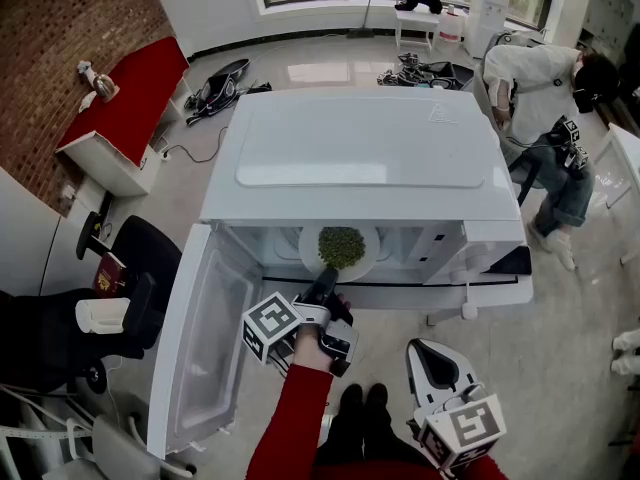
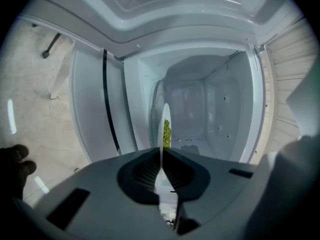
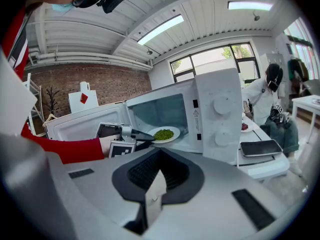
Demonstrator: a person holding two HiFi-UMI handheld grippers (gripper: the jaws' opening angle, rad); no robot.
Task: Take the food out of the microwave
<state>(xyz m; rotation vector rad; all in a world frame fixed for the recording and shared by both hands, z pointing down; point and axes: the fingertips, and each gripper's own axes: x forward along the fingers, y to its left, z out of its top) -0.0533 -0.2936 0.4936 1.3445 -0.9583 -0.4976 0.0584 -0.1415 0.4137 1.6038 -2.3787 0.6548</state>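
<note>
The microwave (image 1: 360,153) fills mid-frame, its door (image 1: 200,338) swung open at lower left. The plate (image 1: 308,255) of green peas (image 1: 341,246) sits flat in the cavity mouth, directly above your left gripper (image 1: 326,286) — jaws clamped on its near rim. Withdrawal, in my judgement, runs straight toward the bottom of the frame. Your right gripper (image 1: 428,353), at lower right, has its jaws together and empty — well apart from the plate.

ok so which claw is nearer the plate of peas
Left. The left claw is shut on the near rim of the plate at the mouth of the microwave. The right claw hangs back by the person's body, well clear of it.
</note>
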